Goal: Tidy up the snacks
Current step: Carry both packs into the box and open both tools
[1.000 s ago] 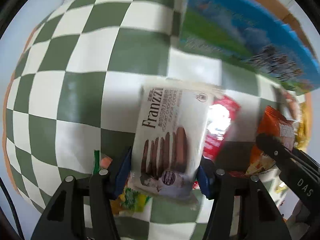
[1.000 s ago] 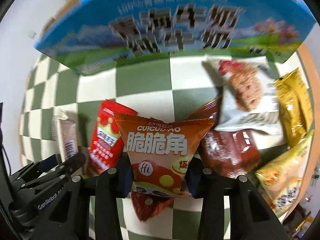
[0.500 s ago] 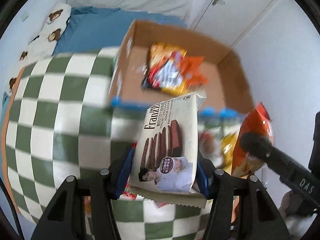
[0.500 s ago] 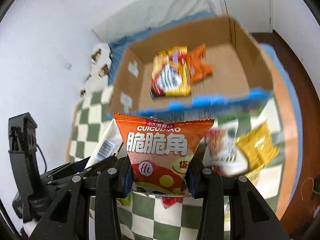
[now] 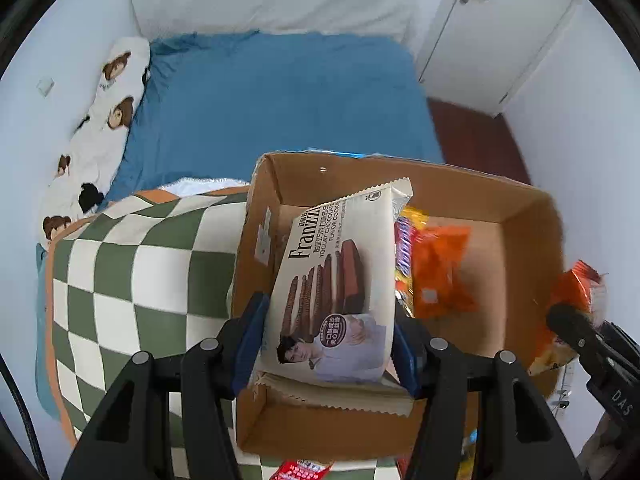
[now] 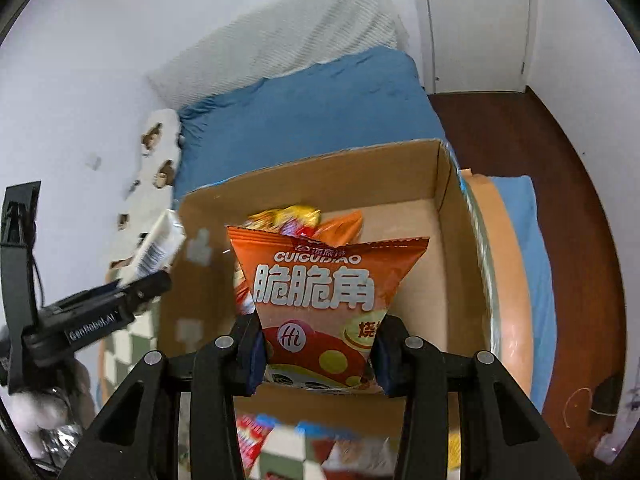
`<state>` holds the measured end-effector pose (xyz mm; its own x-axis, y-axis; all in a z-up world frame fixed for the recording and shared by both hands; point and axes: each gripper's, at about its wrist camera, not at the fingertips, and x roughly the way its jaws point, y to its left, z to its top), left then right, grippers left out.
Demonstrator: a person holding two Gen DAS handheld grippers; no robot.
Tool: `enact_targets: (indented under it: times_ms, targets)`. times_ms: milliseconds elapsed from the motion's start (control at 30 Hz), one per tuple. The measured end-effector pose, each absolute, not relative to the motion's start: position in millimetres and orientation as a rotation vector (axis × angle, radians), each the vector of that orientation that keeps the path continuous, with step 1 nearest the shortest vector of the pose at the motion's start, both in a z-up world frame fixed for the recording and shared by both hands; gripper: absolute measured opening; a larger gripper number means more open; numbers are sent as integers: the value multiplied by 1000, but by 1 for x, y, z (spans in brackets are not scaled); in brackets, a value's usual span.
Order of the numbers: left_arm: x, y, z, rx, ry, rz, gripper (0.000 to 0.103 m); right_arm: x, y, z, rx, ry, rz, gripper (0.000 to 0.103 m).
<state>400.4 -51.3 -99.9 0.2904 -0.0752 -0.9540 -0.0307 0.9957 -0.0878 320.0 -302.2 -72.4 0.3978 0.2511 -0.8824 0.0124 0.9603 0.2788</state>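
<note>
Risk sits mainly in the release. Left gripper (image 5: 328, 344) pinches the lower part of a Franzzi chocolate cookie pack (image 5: 340, 280), which hangs over the left half of the open cardboard box (image 5: 524, 208) at mid-frame. Right gripper (image 6: 318, 354) pinches the narrow bottom of an orange CUICUIJIAO chip bag (image 6: 320, 276) above the same box, near its front wall. 2 snacks already lie on the box floor: an orange packet (image 5: 440, 276) and a yellow-wrapped one (image 6: 286, 216). Both held packs are gripped low, so their tall tops may tip. If the jaws part too near the front wall, the chip bag could catch the rim and fall back onto the checkered blanket (image 5: 120, 272). With both tools close over 1 box, they could also knock each other.
</note>
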Motion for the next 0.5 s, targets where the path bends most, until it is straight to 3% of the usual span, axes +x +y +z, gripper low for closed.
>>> enact_targets:
  times_ms: [400, 433, 467, 500]
  targets:
    - [460, -57, -171, 8, 1439, 37, 57, 398, -305, -151, 151, 1291, 58, 45]
    - [462, -58, -176, 14, 1446, 30, 59, 404, -306, -156, 157, 1306, 52, 47]
    - [462, -59, -178, 18, 1443, 18, 71, 406, -306, -160, 162, 1317, 46, 52]
    - [462, -59, -180, 13, 1439, 5, 81, 409, -305, -164, 153, 1331, 35, 68]
